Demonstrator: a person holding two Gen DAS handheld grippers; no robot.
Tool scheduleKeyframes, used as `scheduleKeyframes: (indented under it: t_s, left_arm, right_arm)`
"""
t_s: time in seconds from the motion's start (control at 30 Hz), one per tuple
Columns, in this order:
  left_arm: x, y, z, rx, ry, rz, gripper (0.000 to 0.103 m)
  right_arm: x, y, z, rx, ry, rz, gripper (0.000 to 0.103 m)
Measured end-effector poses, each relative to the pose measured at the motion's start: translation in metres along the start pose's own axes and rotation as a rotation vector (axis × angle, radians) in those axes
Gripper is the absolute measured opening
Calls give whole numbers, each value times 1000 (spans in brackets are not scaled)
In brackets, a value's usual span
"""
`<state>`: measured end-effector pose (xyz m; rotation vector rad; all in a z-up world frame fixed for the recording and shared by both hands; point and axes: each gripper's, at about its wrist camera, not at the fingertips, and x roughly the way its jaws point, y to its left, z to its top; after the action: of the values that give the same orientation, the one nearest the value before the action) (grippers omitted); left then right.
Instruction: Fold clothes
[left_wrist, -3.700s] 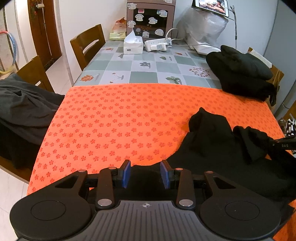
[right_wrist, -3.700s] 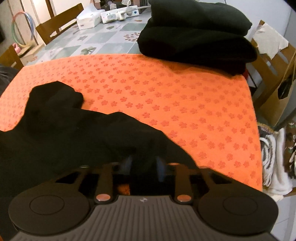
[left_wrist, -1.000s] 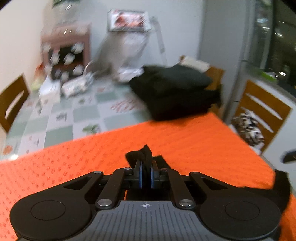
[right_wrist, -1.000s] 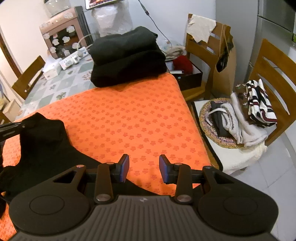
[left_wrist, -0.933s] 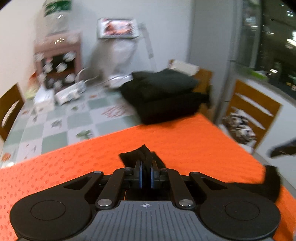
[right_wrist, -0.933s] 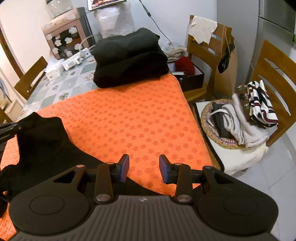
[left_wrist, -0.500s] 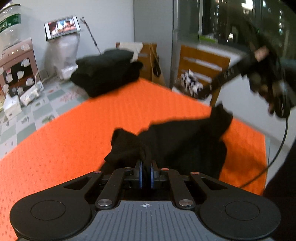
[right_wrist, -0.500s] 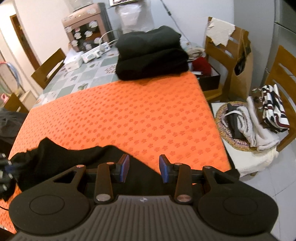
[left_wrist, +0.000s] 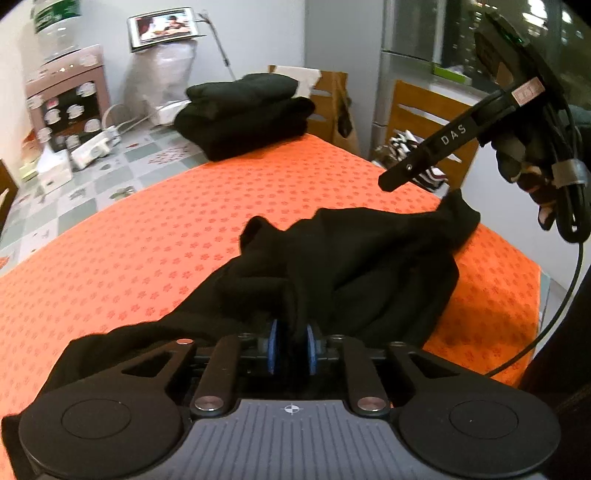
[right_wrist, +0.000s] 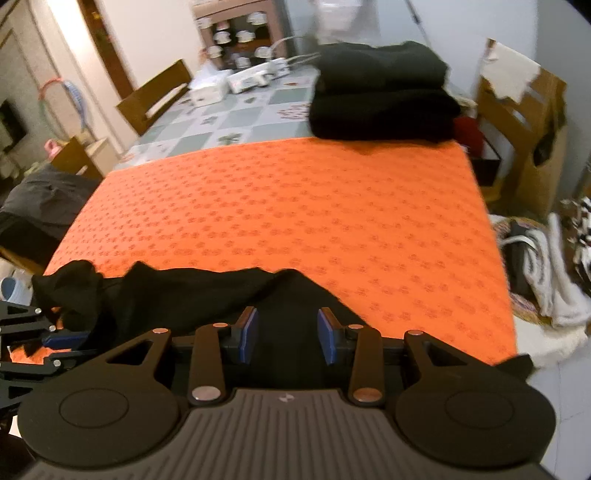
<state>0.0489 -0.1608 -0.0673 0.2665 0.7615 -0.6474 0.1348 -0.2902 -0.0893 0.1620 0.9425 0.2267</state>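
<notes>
Left tool (left_wrist: 291, 349) pinches a bunched fold of the black garment (left_wrist: 354, 258) on the orange mat (right_wrist: 295, 206); right tool (right_wrist: 288, 334) gapes wide above the garment, empty.

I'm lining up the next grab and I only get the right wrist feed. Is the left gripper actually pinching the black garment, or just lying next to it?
Observer: The left wrist view shows the left gripper shut on a bunched fold of the black garment, cloth squeezed between its blue pads.
Operator: And where is my right gripper relative to the garment?
Observer: In that same view the right gripper hangs in the air above the garment's far corner, not touching it.
Operator: Anything on the wall side I can't see?
Observer: A tablet with a lit screen stands behind the folded black stack; your feed cuts it off.
</notes>
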Motion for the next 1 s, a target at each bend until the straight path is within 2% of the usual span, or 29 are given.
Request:
scheduleKeyframes:
  t_s: [0.1, 0.5, 0.67, 0.8, 0.93, 1.0]
  left_arm:
    - [-10, 0, -2, -9, -12, 35, 26]
    - [-37, 7, -12, -130, -30, 123, 27]
    - [-43, 16, -11, -200, -48, 153, 28]
    - [-38, 23, -4, -289, -53, 144, 28]
    - [-28, 24, 1, -332, -39, 118, 29]
    - [-24, 19, 3, -318, -29, 109, 29]
  right_arm:
    - [5, 12, 4, -31, 1, 32, 41]
    - [28, 75, 28, -168, 12, 175, 41]
    - [50, 105, 47, -259, 36, 186, 43]
    - [62, 111, 45, -295, 77, 176, 41]
    - [63, 108, 35, -292, 108, 167, 12]
    - [60, 104, 29, -285, 114, 157, 7]
